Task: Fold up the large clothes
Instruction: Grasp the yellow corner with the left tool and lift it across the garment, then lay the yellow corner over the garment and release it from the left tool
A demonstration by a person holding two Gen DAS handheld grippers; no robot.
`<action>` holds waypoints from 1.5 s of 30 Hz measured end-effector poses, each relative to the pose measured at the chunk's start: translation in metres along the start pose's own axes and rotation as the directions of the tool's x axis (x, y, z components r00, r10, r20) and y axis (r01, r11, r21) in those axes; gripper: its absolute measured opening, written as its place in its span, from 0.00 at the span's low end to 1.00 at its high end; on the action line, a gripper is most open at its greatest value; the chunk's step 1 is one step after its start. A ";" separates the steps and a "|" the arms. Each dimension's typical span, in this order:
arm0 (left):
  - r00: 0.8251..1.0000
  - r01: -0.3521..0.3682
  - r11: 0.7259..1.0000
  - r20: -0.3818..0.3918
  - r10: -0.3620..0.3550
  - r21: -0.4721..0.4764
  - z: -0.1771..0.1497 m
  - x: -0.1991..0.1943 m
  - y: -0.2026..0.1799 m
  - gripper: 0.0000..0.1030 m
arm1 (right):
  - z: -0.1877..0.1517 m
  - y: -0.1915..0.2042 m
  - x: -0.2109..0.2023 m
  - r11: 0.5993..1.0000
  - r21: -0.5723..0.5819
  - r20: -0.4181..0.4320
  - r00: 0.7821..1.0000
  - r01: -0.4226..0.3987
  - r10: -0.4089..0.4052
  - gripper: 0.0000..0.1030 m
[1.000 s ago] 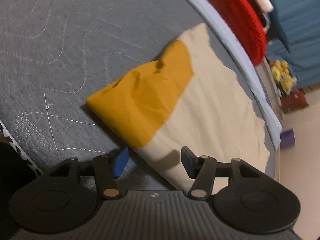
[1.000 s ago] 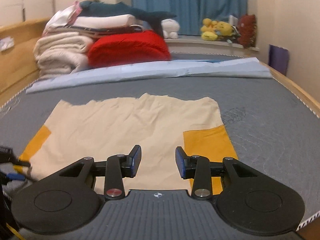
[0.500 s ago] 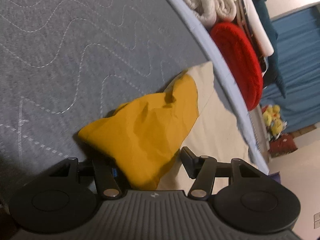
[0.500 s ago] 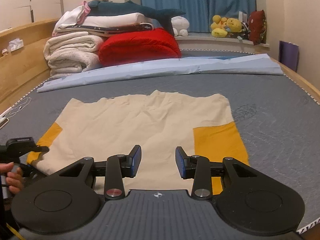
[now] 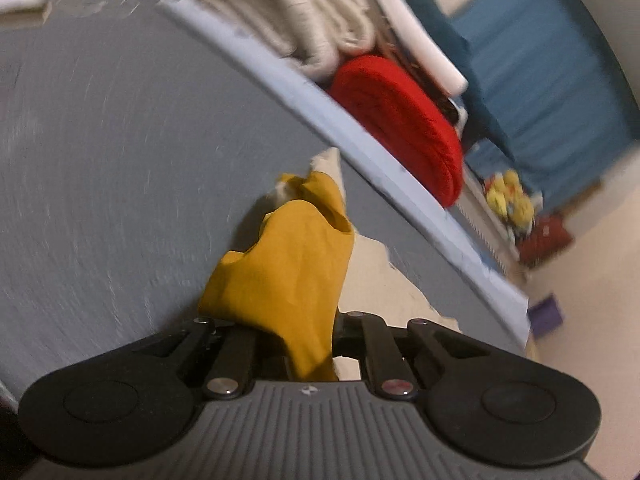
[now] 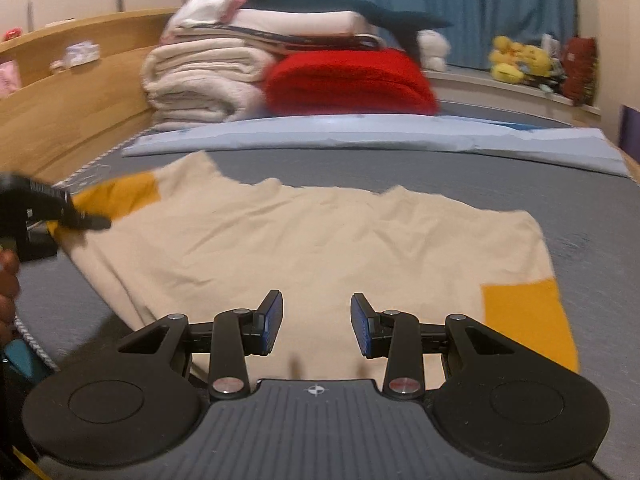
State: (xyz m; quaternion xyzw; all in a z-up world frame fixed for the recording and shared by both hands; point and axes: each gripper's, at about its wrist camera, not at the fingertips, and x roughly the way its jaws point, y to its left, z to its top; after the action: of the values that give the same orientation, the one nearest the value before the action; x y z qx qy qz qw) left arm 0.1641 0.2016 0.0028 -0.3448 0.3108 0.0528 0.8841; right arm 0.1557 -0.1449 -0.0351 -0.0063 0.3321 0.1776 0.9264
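Grey quilted mattress (image 6: 600, 216) fills both views, with a wooden bed frame (image 6: 72, 120) along its left side and blue curtains (image 6: 460, 4) at the far wall. A pale blue sheet (image 6: 360, 136) lies in a strip across the far part of the mattress, and behind it sit stacked cream blankets (image 6: 200, 80) and a red blanket (image 6: 348, 80), with yellow plush toys (image 6: 516, 62) on the sill further right.

Spread over the mattress in front of the sheet is the cream garment (image 6: 320, 248), lying mostly flat with mild wrinkles. Its right sleeve (image 6: 528, 320), mustard yellow, lies flat near the right gripper. Its left sleeve (image 5: 288, 276), also mustard, is bunched and raised off the mattress.

The left gripper (image 5: 296, 344) is clamped on that left sleeve: the cloth runs down between the closed fingers and hides their tips. From the right wrist view the same gripper (image 6: 76, 216) shows at the left edge, pinching the sleeve's end.

The right gripper (image 6: 316, 324) hovers low over the garment's near hem, its blue-padded fingers (image 6: 272, 320) wide apart and holding nothing. Whether they touch the fabric cannot be told.
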 end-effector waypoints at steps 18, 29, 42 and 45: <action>0.992 -0.128 0.900 0.063 0.112 0.416 -0.016 -0.029 -0.011 0.09 | -0.014 0.087 0.098 0.994 -0.011 -0.311 0.945 -0.106 0.097 0.38; 0.988 -0.139 0.881 0.118 0.095 0.453 -0.036 -0.037 -0.050 0.09 | 0.004 -0.031 -0.023 0.992 0.071 0.016 0.994 0.107 -0.109 0.38; 0.997 0.060 0.607 -0.016 -0.076 0.793 -0.195 -0.032 -0.269 0.08 | -0.033 -0.157 -0.127 0.953 0.240 0.101 0.971 0.186 -0.215 0.38; 0.991 0.132 0.513 -0.111 -0.073 0.848 -0.263 -0.012 -0.299 0.08 | -0.038 -0.179 -0.135 0.943 0.282 0.102 0.972 0.174 -0.210 0.38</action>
State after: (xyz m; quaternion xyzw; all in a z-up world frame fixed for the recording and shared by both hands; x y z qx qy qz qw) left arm 0.1110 -0.1922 0.0325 0.1133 0.3027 -0.1690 0.9311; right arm 0.0954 -0.3610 0.0000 0.1000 0.2895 0.0393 0.9511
